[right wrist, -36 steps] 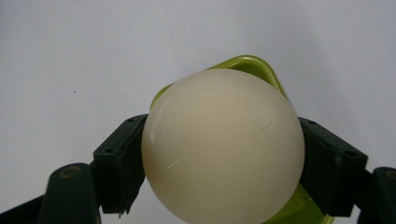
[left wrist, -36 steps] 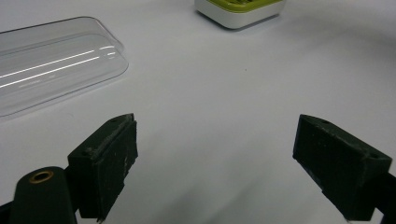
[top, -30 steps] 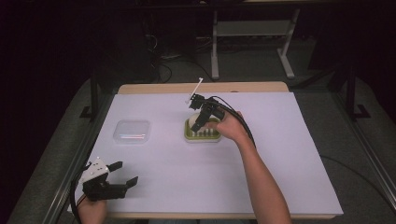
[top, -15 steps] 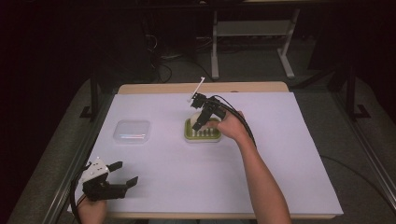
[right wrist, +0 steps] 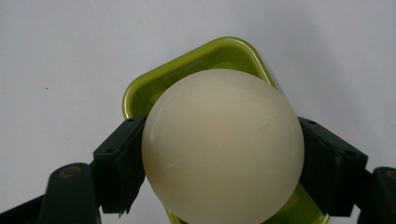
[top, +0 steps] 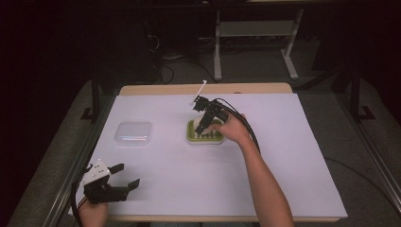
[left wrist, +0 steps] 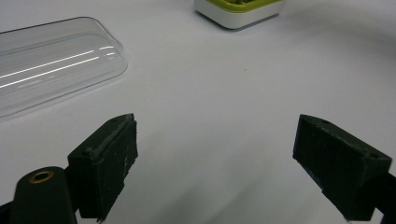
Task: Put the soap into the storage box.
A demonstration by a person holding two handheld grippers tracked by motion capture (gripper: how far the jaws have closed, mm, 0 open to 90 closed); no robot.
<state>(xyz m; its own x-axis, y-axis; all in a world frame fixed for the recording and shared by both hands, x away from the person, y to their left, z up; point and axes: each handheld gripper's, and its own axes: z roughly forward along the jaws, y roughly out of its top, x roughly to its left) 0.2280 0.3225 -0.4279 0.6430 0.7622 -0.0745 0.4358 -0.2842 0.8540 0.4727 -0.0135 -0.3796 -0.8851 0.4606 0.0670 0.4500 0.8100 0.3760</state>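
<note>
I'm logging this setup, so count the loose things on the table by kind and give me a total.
Green and white tray: 1
Clear plastic lid: 1
Cream ball, clamped in the right hand-held gripper above the tray: 1
Total: 3

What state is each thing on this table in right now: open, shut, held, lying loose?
right gripper: shut on the ball, over the green tray
ball: cream-white, held between the jaws
green tray: upright on the table
clear lid: lying apart, left of the tray
left gripper: open, holding nothing
</note>
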